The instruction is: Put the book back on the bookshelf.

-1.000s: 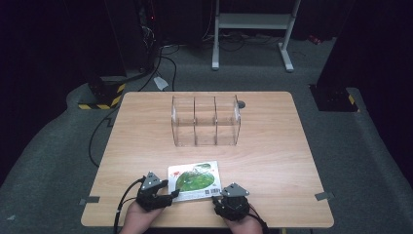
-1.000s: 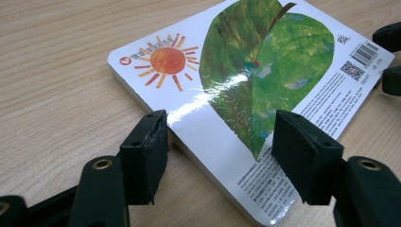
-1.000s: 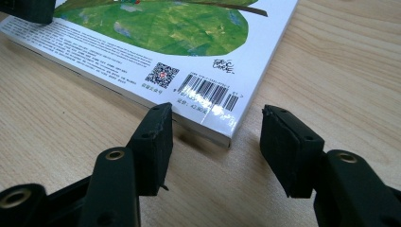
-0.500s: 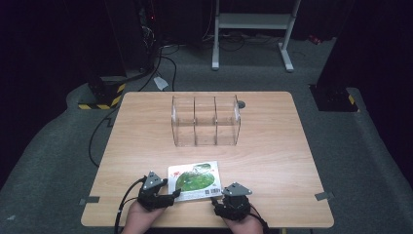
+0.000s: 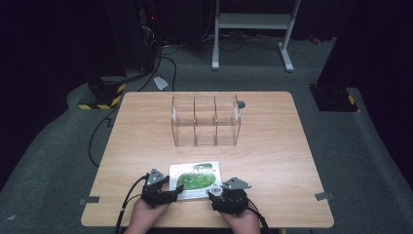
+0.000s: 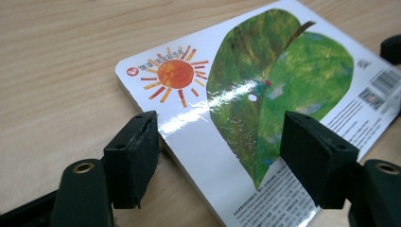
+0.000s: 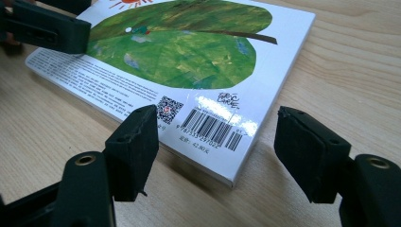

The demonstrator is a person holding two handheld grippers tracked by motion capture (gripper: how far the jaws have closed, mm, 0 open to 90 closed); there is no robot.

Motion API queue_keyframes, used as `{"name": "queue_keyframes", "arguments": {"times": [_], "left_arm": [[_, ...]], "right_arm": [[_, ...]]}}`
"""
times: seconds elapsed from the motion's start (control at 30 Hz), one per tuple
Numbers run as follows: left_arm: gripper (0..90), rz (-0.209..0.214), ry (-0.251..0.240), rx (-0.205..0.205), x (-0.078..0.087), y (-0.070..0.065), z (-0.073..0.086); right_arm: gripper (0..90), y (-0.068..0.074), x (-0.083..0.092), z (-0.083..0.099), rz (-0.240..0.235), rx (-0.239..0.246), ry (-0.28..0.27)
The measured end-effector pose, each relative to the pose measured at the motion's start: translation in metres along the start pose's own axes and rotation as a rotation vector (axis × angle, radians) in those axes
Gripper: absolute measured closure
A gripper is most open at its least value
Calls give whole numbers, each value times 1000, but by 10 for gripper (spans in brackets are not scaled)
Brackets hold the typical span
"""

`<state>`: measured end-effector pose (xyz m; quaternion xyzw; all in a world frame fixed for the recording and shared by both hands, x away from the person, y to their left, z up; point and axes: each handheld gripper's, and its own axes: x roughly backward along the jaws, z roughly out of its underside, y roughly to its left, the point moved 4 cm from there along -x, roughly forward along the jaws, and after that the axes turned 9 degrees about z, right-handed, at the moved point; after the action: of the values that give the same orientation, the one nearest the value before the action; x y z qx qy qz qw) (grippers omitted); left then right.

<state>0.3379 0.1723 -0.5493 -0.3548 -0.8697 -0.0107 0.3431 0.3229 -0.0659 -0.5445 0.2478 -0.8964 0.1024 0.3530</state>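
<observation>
The book [image 5: 196, 180] lies flat on the table [image 5: 272, 161], at 6 o'clock from the clear organizer [image 5: 206, 121]. The left gripper [image 5: 171, 194] stands at its 8 o'clock corner and the right gripper [image 5: 213, 197] at its 4 o'clock corner, both with jaws apart, holding nothing.

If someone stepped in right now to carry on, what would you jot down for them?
Left tool: open, its jaws either side of the near left corner of the picture book, not clamped.
Right tool: open, jaws astride the book's barcode corner, also not gripping.
The book lies flat on the table, back cover up, near the person's edge.
The clear three-slot rack stands empty farther back.
Done: both tools lined up at the book.
Left, probably: close on the book, lift it, and likely stand it in a rack slot.
</observation>
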Motion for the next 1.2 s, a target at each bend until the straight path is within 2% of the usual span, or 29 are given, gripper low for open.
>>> {"name": "queue_keyframes", "arguments": {"times": [0.03, 0.13, 0.2, 0.3, 0.33, 0.43, 0.53, 0.6, 1.0, 1.2], "left_arm": [[301, 2, 6, -10, -2, 1, -2], [320, 11, 13, 14, -5, 3, -6], [329, 4, 14, 9, -7, 4, -8], [316, 4, -8, 61, -9, 4, -7], [317, 7, -16, 63, -9, 5, -6], [335, 10, -14, 52, -6, 5, -5], [335, 14, -19, 59, -6, 3, -3], [313, 6, -19, 44, -7, 1, -3], [267, 2, -16, 45, -9, -1, -3], [343, -42, -36, 28, -6, -4, -3]], "right_arm": [[313, -1, 0, 0, 1, -3, -2], [307, -3, 0, 1, 1, -8, 0], [304, -4, 0, 1, 1, -6, -5], [303, -3, 0, 1, -1, -9, -3], [304, -3, 0, 1, -2, -3, -1], [302, -1, 0, 2, 0, 3, 3], [277, 0, -3, 1, -7, -2, 10], [267, 1, -4, 1, -4, 0, 8], [219, 3, -7, 2, 10, 16, 20], [213, 5, -7, 2, 21, 19, 20]]}}
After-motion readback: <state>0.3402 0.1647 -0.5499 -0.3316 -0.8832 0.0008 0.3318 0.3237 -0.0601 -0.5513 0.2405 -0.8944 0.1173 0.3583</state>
